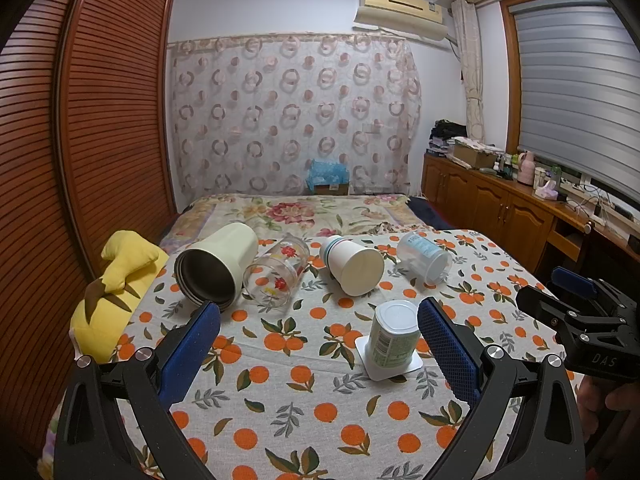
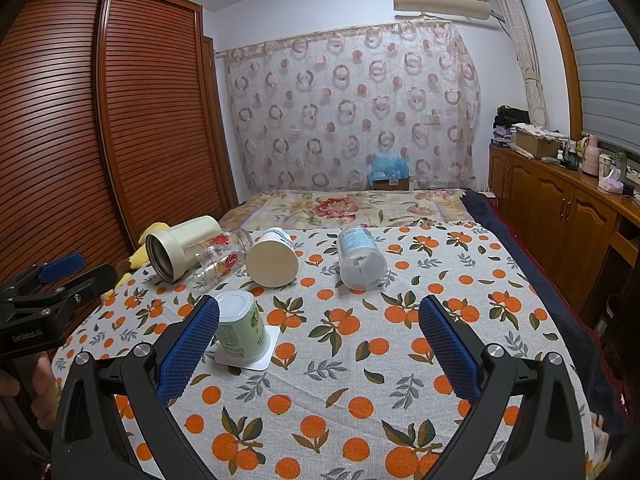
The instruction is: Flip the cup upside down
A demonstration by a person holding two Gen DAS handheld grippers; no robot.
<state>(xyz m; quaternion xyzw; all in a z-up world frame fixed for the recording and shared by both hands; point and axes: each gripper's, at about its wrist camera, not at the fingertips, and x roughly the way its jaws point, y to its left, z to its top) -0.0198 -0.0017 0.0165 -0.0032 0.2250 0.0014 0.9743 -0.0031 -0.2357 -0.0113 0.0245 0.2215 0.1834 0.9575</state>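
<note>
Nearest each camera, the jaws of the left gripper (image 1: 320, 344) and of the right gripper (image 2: 320, 344) stand spread wide, their blue textured pads (image 1: 448, 344) holding nothing. From the left wrist the right gripper (image 1: 576, 312) shows at the right edge, and from the right wrist the left gripper (image 2: 52, 284) shows at the left edge.

Both hover over the tabletop, covered by a white cloth printed with oranges and leaves (image 2: 360, 380).

On the cloth, closest in, a small pale-green plastic yogurt cup (image 1: 394, 334) (image 2: 240, 328) stands upside down, its flat white flanged rim against the cloth and its closed base up. From the left wrist it sits just inside the right-hand pad; from the right wrist it is just beside the left-hand pad. Whether it touches either pad cannot be told.

Farther back, four vessels lie on their sides in a row, mouths toward the cameras: a large cream tumbler with a metal interior (image 1: 216, 268) (image 2: 176, 246), a clear glass printed with red and yellow flowers (image 1: 276, 274) (image 2: 222, 256) against it, a white paper cup with striped bands (image 1: 352, 264) (image 2: 272, 258), and a translucent plastic cup with a pale-blue label (image 1: 424, 256) (image 2: 360, 258).

A yellow plush toy (image 1: 116, 288) lies at the left edge of the tabletop.

Beyond lies a bed with a floral cover (image 1: 300, 212), then a circle-patterned curtain (image 1: 296, 116).
</note>
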